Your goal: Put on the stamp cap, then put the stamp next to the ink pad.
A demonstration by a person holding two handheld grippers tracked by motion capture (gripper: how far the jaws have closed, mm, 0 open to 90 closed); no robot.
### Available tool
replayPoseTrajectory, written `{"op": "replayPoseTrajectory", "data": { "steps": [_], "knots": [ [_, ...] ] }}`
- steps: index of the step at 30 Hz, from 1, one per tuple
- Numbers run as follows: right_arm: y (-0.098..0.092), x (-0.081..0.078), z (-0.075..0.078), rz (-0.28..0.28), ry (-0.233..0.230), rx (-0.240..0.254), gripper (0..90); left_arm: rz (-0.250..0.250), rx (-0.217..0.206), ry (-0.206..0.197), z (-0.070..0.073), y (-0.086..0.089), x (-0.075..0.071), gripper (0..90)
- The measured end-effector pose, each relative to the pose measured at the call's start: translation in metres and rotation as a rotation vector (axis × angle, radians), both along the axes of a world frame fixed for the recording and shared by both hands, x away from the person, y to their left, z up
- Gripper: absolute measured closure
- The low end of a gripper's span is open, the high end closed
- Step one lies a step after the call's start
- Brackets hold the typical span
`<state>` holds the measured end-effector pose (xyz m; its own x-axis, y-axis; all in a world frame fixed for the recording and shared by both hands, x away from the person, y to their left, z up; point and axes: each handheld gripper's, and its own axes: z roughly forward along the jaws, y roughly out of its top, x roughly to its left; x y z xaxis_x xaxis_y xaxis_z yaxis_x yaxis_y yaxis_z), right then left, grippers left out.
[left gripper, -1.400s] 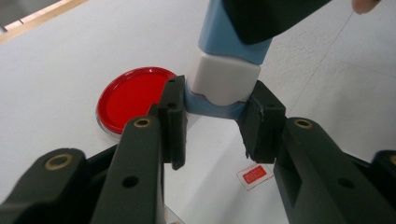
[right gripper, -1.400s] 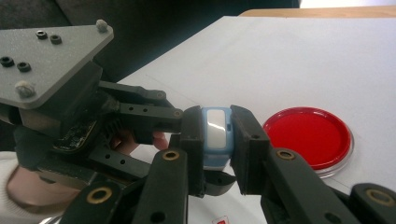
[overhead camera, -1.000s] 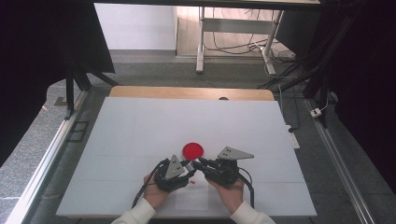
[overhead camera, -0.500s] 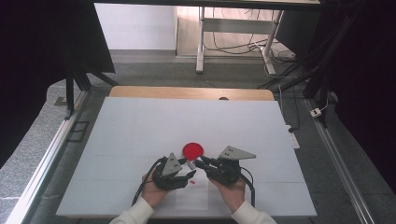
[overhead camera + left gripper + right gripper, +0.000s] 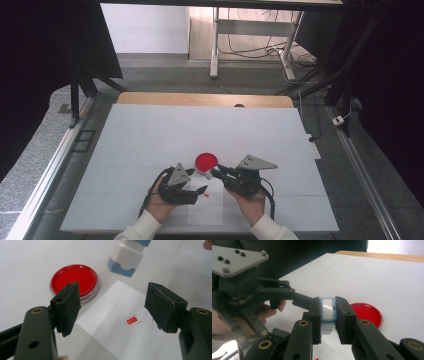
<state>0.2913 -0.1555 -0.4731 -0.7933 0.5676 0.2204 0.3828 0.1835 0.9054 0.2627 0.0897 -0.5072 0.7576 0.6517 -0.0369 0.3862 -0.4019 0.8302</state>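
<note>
one small stamp [image 5: 328, 315], white body with a blue rim, sits clenched between the jaws of my right gripper [image 5: 218, 171], lifted off the table [image 5: 150, 130] and hanging just this side of the red ink pad [image 5: 206, 161], close to the pad's near edge. its long axis runs along my jaws, tipped toward the pad. below and toward me lies the white sheet of paper [image 5: 120, 325] with a little red print [image 5: 132, 320] on it. my left gripper [image 5: 202, 190] hovers over that sheet, its jaws having just been opening, released, nothing between them. so the stamp lies nearer the pad than the paper; i judge the next move turns on whether it goes forward to ink or back down onto the sheet.
</note>
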Motion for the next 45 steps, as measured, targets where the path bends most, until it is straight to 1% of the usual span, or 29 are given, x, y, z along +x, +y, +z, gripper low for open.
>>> {"op": "replayPoseTrajectory", "data": {
  "steps": [3, 5, 7, 8, 10, 13, 16, 17, 20, 21, 27, 29, 31, 33, 37, 40, 43, 45],
  "knots": [
    [-0.003, 0.001, 0.003, -0.001, -0.013, -0.005, 75.1, 0.004, 0.002, 0.011, 0.004, 0.011, 0.0, 27.6],
    [-0.004, 0.002, 0.005, 0.0, -0.041, -0.028, 75.1, 0.003, -0.001, 0.025, 0.006, 0.019, -0.001, 27.6],
    [-0.006, 0.003, 0.007, -0.001, -0.05, -0.039, 75.1, 0.013, 0.002, 0.028, 0.008, 0.027, -0.002, 27.6],
    [-0.007, 0.004, 0.008, 0.001, -0.055, -0.048, 75.1, 0.018, -0.003, 0.03, 0.009, 0.031, -0.002, 27.6],
    [-0.009, 0.005, 0.008, -0.006, -0.063, -0.06, 75.1, 0.032, -0.006, 0.03, 0.01, 0.038, -0.004, 27.6],
    [-0.011, 0.008, 0.009, -0.007, -0.061, -0.07, 75.1, 0.048, 0.001, 0.026, 0.009, 0.047, -0.009, 27.7],
    [-0.013, 0.01, 0.008, -0.004, -0.068, -0.094, 75.1, 0.069, -0.002, 0.022, 0.009, 0.059, -0.013, 27.7],
    [-0.012, 0.011, 0.008, -0.003, -0.069, -0.105, 75.1, 0.074, -0.004, 0.02, 0.008, 0.063, -0.014, 27.6],
    [-0.013, 0.012, 0.007, -0.005, -0.068, -0.121, 75.1, 0.096, 0.008, 0.016, 0.005, 0.075, -0.019, 26.6],
    [-0.013, 0.013, 0.007, -0.002, -0.067, -0.131, 75.1, 0.102, 0.011, 0.018, 0.004, 0.08, -0.022, 26.6],
    [-0.017, 0.017, 0.006, -0.007, -0.077, -0.157, 75.0, 0.129, 0.029, 0.034, -0.006, 0.101, -0.032, 26.6],
    [-0.02, 0.018, 0.007, -0.006, -0.083, -0.161, 75.0, 0.134, 0.027, 0.043, -0.009, 0.106, -0.033, 26.6],
    [-0.022, 0.019, 0.009, -0.005, -0.095, -0.172, 75.0, 0.141, 0.021, 0.044, -0.012, 0.11, -0.034, 26.6],
    [-0.024, 0.021, 0.01, -0.005, -0.097, -0.173, 75.0, 0.147, 0.021, 0.043, -0.014, 0.113, -0.034, 26.6],
    [-0.026, 0.025, 0.009, -0.011, -0.098, -0.179, 75.0, 0.152, 0.011, 0.054, -0.016, 0.117, -0.034, 26.5],
    [-0.028, 0.026, 0.009, -0.014, -0.096, -0.181, 75.0, 0.157, 0.007, 0.051, -0.015, 0.116, -0.035, 26.6],
    [-0.028, 0.028, 0.009, -0.02, -0.098, -0.183, 75.0, 0.154, 0.011, 0.052, -0.016, 0.115, -0.035, 26.5],
    [-0.028, 0.031, 0.008, -0.031, -0.091, -0.199, 75.0, 0.151, 0.011, 0.051, -0.015, 0.114, -0.035, 26.5]
  ]
}}
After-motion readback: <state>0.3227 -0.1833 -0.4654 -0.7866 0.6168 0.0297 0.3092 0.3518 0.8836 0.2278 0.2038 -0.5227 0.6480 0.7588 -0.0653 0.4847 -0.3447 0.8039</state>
